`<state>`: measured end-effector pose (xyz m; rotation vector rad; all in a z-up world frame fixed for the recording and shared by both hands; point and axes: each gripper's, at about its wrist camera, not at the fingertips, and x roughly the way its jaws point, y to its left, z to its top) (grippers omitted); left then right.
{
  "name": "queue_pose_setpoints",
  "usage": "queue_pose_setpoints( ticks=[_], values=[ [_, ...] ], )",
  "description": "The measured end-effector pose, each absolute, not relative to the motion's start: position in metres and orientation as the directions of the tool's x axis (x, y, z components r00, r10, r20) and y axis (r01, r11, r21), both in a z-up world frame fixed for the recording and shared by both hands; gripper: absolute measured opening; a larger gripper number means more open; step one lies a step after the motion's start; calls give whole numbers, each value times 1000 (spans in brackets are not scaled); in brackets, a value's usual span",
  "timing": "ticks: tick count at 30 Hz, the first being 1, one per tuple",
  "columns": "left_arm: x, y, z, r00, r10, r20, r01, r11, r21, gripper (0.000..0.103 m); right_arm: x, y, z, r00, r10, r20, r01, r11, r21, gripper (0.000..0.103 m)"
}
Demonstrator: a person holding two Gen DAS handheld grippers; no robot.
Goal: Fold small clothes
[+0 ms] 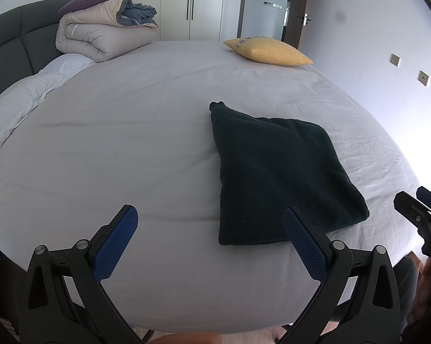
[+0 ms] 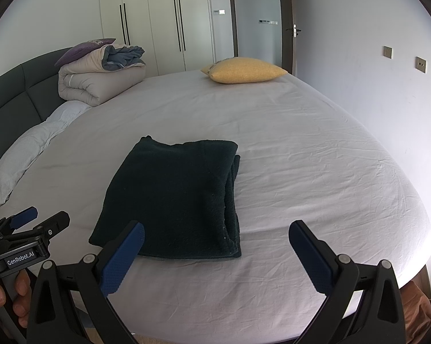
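Dark cloth (image 2: pixel 172 197) lies folded square at frame centre on the bed (image 2: pixel 301 172). Left gripper (image 1: pixel 209 229) and right gripper (image 2: pixel 215 243) hover clear, jaws spread, holding nothing; fold judged complete.

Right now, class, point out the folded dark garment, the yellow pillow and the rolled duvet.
folded dark garment (image 2: pixel 172 197), right wrist view, middle of top layer.
yellow pillow (image 2: pixel 244 70), right wrist view, centre.
rolled duvet (image 1: pixel 100 38), left wrist view, front roll.

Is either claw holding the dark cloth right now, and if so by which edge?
Neither. The left claw and right claw are both open and empty; the folded dark cloth lies free on the bed.
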<state>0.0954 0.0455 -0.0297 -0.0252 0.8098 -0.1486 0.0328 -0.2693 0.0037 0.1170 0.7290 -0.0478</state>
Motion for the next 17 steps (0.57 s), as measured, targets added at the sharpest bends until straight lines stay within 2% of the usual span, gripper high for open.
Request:
queue_pose_setpoints(
  ticks=[17],
  values=[
    [96, 46, -30, 685, -155, -712, 144, 987, -76, 103, 32, -269, 3, 744, -1, -668, 83, 992, 92, 103]
  ],
)
